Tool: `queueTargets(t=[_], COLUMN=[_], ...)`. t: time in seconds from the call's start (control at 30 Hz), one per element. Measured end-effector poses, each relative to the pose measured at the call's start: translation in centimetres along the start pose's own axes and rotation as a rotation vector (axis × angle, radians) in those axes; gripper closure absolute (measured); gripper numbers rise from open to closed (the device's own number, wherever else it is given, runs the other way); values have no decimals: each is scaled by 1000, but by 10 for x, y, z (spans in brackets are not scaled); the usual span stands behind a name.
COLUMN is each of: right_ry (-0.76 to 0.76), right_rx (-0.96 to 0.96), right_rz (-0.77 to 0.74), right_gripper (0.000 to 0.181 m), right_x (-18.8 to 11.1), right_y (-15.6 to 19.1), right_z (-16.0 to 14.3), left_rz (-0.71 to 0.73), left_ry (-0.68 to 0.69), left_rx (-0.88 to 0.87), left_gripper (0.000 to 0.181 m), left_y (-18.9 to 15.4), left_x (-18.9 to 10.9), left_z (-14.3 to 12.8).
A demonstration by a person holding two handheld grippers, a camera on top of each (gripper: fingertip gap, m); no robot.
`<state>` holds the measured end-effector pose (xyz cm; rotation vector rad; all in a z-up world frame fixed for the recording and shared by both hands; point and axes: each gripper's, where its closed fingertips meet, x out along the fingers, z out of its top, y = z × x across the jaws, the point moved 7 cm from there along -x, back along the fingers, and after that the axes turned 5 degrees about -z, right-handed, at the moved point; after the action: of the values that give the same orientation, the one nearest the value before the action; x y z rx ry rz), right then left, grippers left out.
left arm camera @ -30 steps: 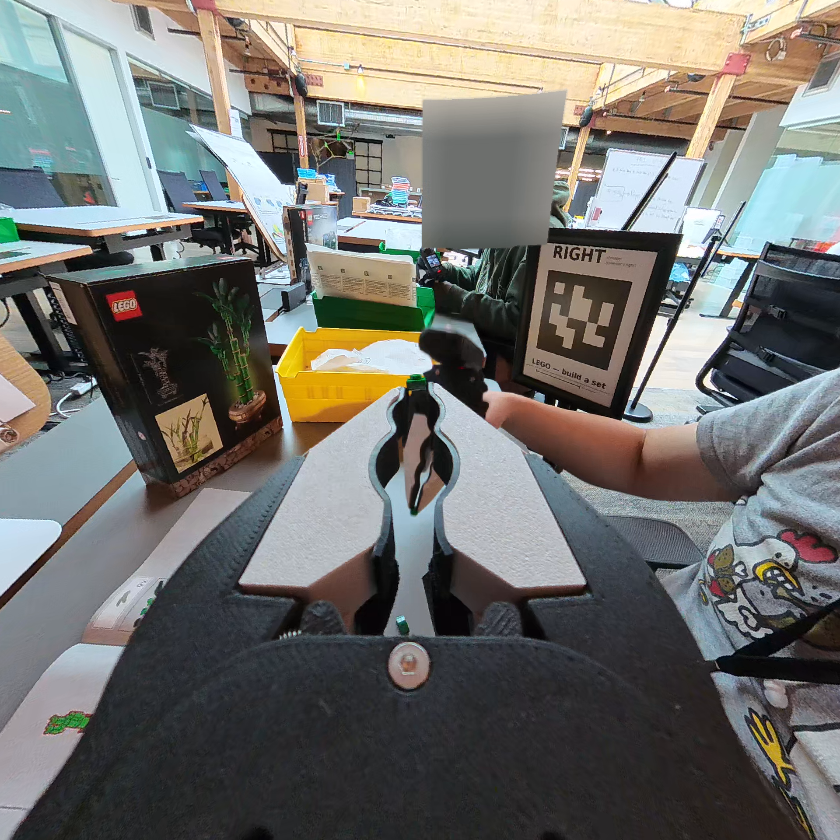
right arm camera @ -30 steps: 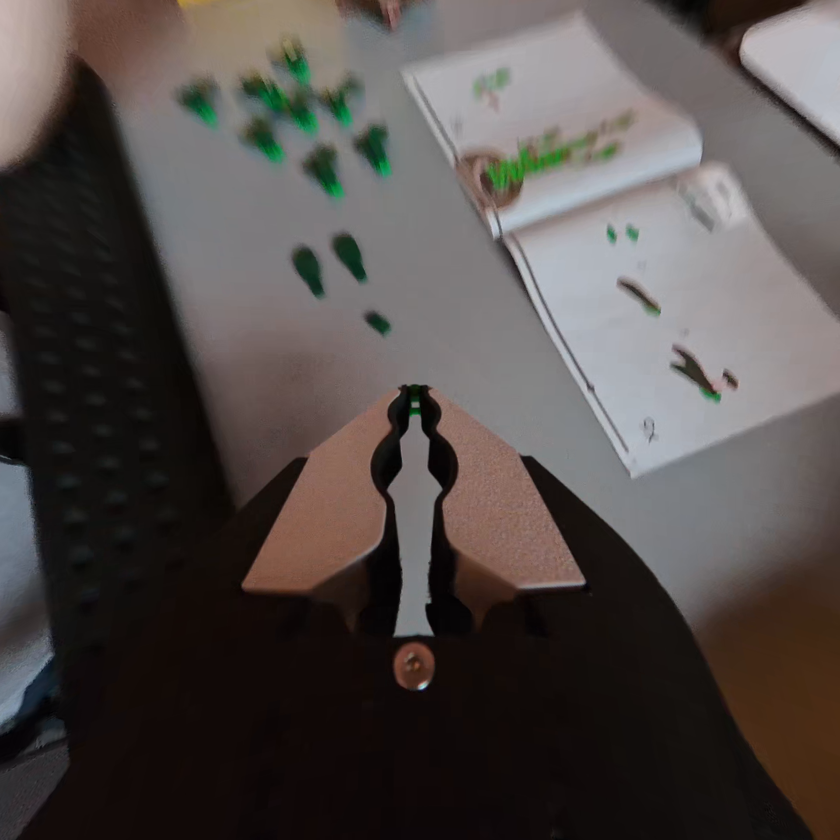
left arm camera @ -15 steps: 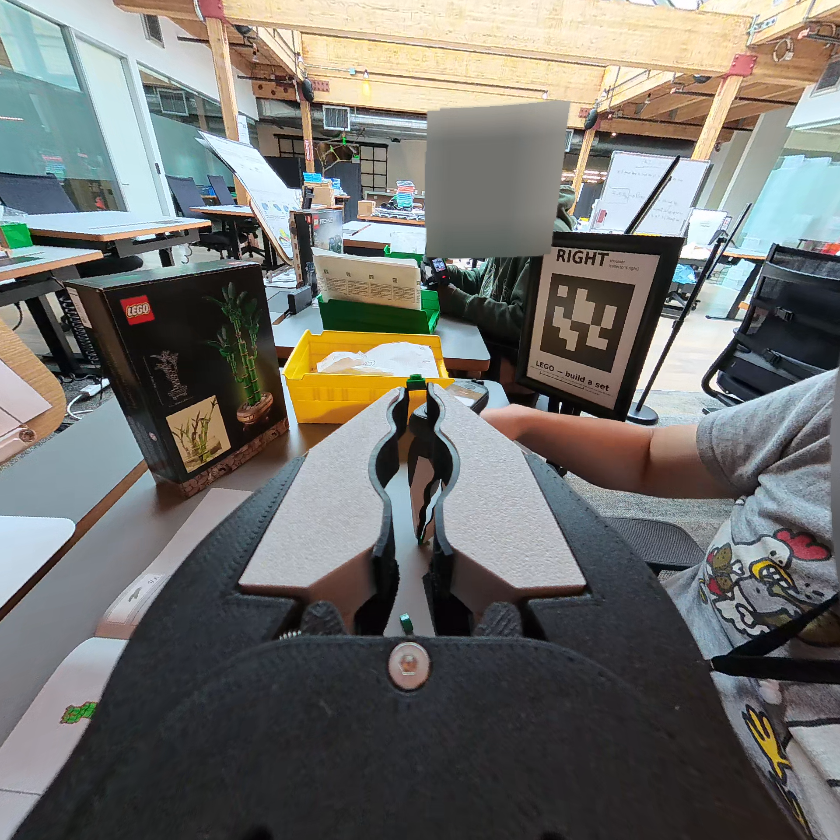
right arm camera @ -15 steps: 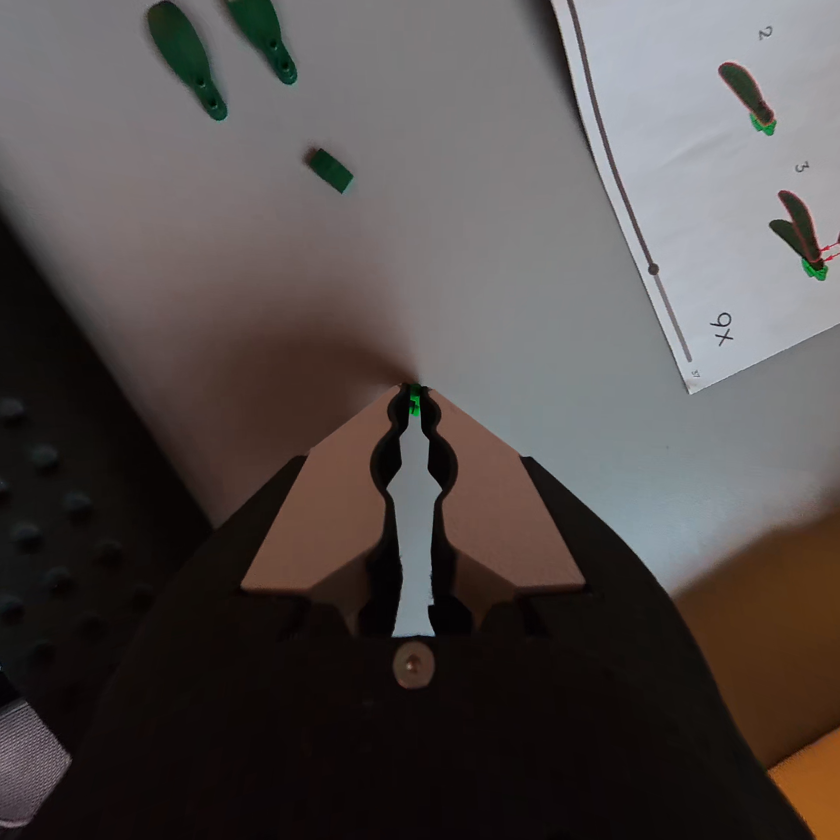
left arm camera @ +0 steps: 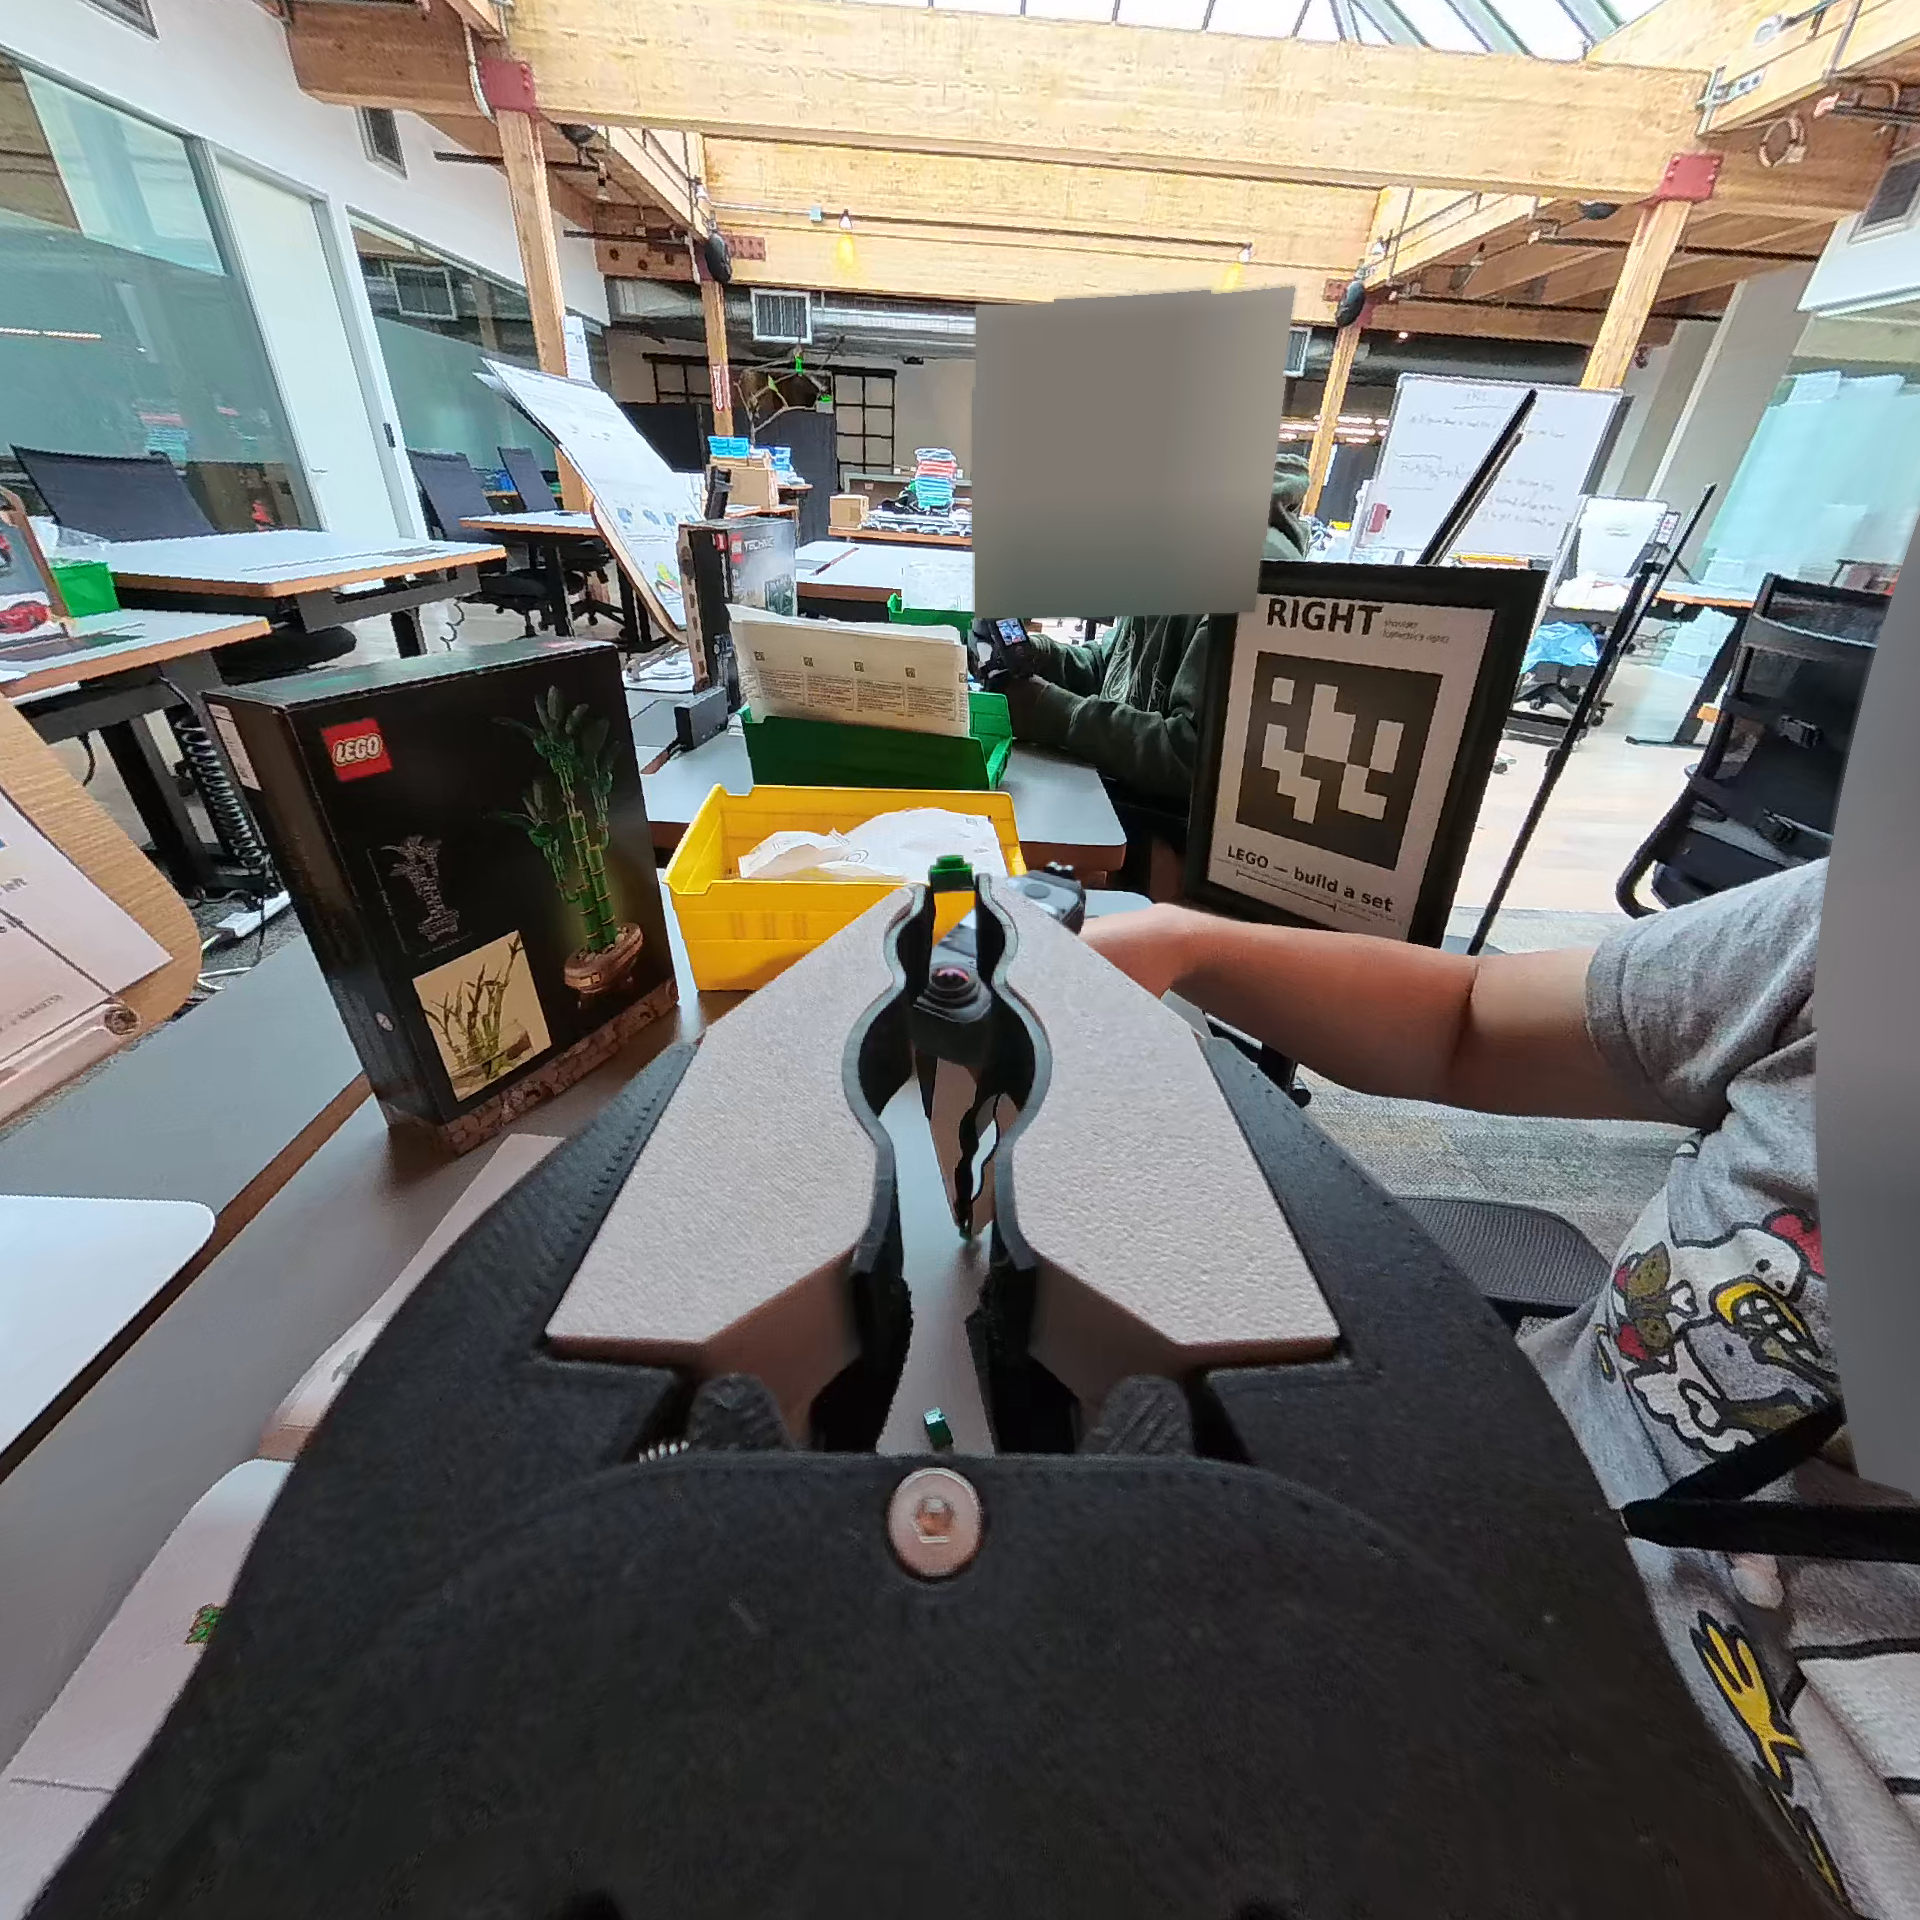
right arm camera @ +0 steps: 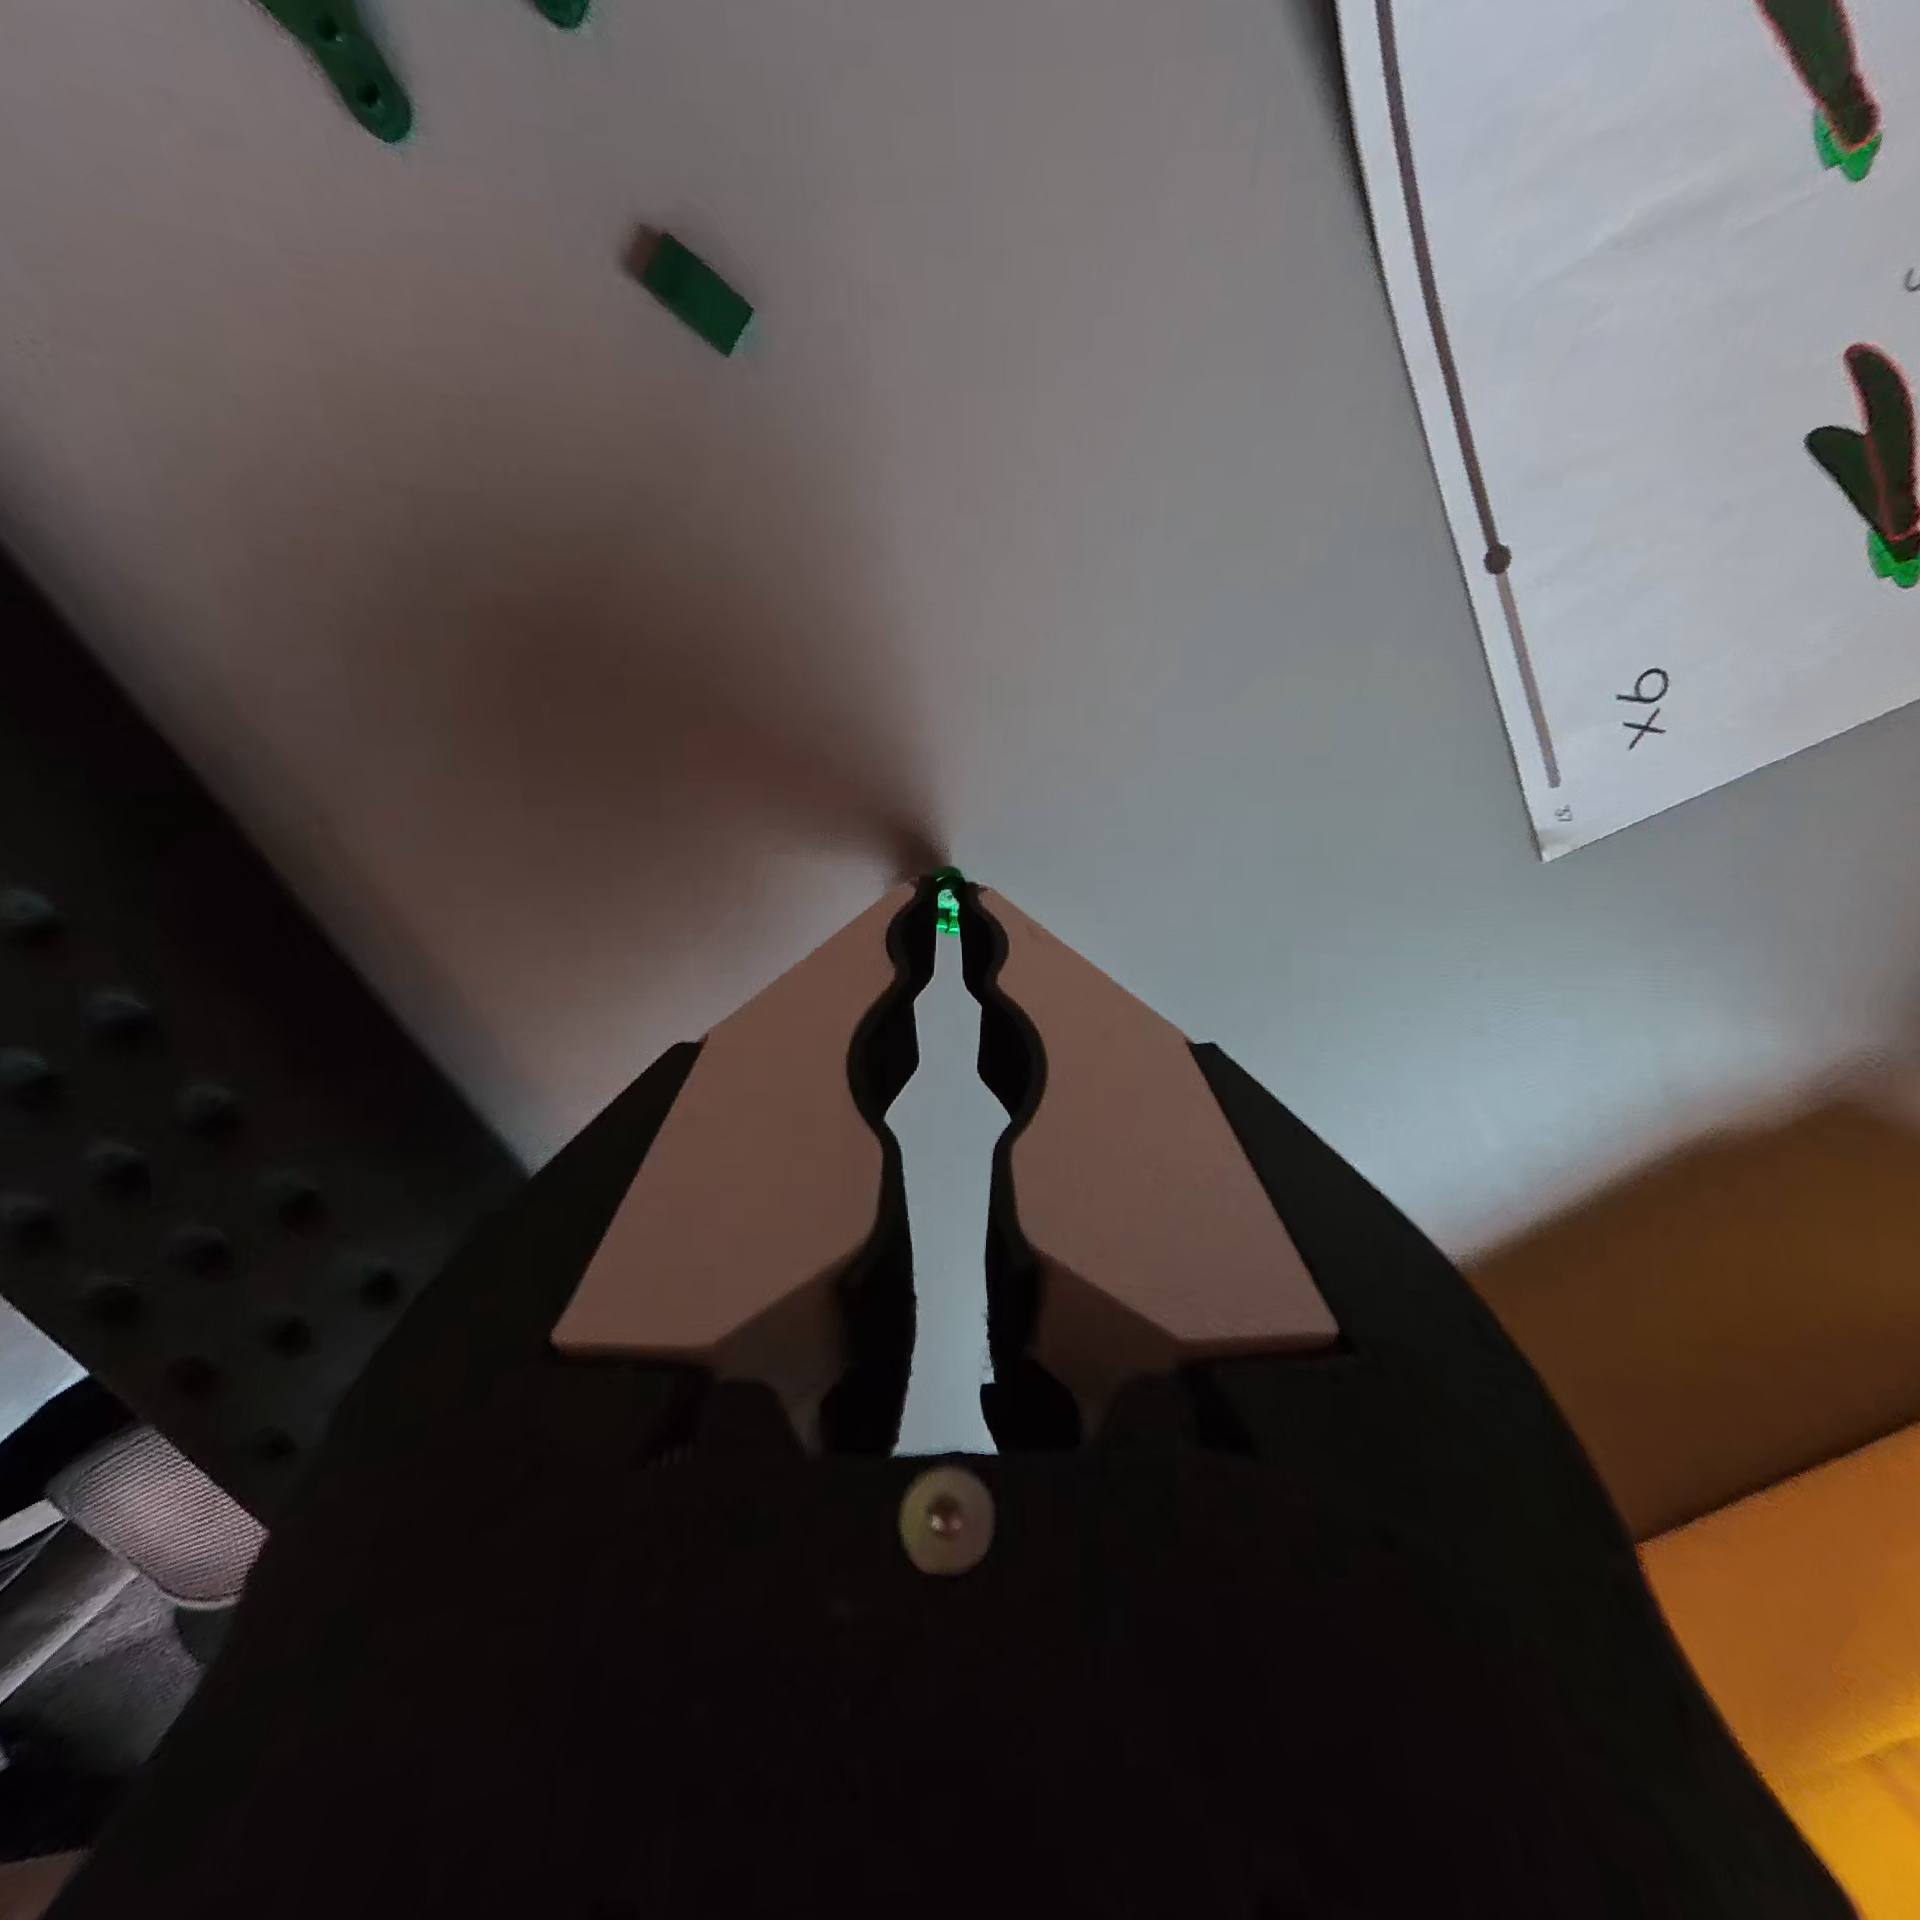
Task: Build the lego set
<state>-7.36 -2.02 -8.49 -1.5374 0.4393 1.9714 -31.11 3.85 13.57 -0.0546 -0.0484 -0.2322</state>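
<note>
An open office with timber beams lies behind a grey surface [right arm camera: 1039,520] strewn with green parts.

The left tongs [left arm camera: 951,883] are raised and level, nearly closed, their tips pinching a small green piece [left arm camera: 948,871]. Through the gap between their fingers the right tongs [left arm camera: 966,1174] show, pointing tip-down at the surface. A tiny green bit [left arm camera: 937,1428] lies on the surface low in that gap. At 11 o'clock from the tips sits a yellow bin [left arm camera: 790,914] with crumpled bags in it; at 9 o'clock stands the black set box [left arm camera: 447,883]; at 2 o'clock stands a framed sign [left arm camera: 1351,748]. An arm [left arm camera: 1351,997] reaches in from 3 o'clock.

In the right wrist view, the right tongs [right arm camera: 948,902] are nearly closed on a bright green piece [right arm camera: 948,909], the tips close over the surface; contact cannot be told. At 11 o'clock lies a small green plate [right arm camera: 691,291], farther off a green leaf [right arm camera: 353,73]. At 2 o'clock lies the booklet [right arm camera: 1662,364].
</note>
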Motion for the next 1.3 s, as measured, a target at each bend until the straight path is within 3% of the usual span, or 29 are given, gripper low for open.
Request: queueTargets(t=[1.3], right_ry=[-24], right_rx=[22], right_rz=[26], right_gripper=[175], right_x=[7], right_y=[-2], right_z=[-4], left_rz=[5], left_ry=[-20], left_rx=[7], left_gripper=[176], left_y=[-2], left_x=[-6], left_z=[5])
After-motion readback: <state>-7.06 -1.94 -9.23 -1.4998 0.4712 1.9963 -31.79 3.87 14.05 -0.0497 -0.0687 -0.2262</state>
